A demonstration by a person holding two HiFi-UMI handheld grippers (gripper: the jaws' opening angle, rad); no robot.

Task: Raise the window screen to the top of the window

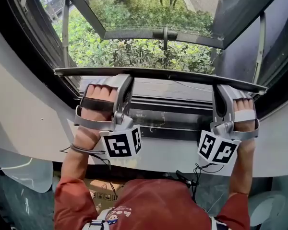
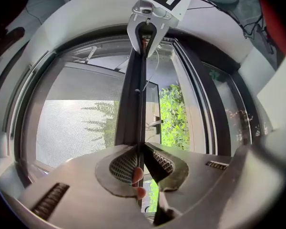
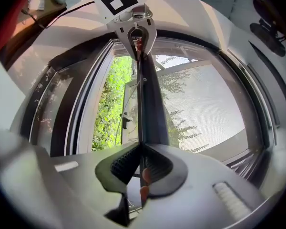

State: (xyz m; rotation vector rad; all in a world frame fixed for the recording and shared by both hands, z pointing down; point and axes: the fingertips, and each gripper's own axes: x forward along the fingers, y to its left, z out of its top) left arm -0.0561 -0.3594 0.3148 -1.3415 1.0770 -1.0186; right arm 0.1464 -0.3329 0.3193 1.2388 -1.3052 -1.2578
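**A:** Why is the window screen's rail (image 1: 173, 75) being grabbed at two spots and not once in the middle?

**B:** Most likely so it's being kept level while it's being lifted. The left gripper (image 1: 126, 79) is being clamped on toward the rail's left end and the right gripper (image 1: 219, 87) toward its right end, well apart. That way neither end is being left to sag and jam in the side tracks. Just a guess from the layout, mind.

**A:** And the jaws, how wide are they being held?

**B:** Barely at all. In the left gripper view the ribbed pads (image 2: 121, 165) are being squeezed nearly together, with only the rail's thin lip being pinched between them. Same story in the right gripper view: its pads (image 3: 124, 163) are almost meeting and the lip is being nipped edge-on. Nothing else is being touched by either one.

**A:** So where's the screen being held right now?

**B:** Low in the window. The rail is being carried near the sill track (image 1: 173, 110) at the window's bottom edge. The mesh (image 2: 76, 123) is being stretched off one side of it, and the greenery (image 1: 134, 51) is being left in plain view on the other. Most of the climb to the top edge is being judged as not yet done. An even pull at both ends is being called for, since a tilted rail could bind.
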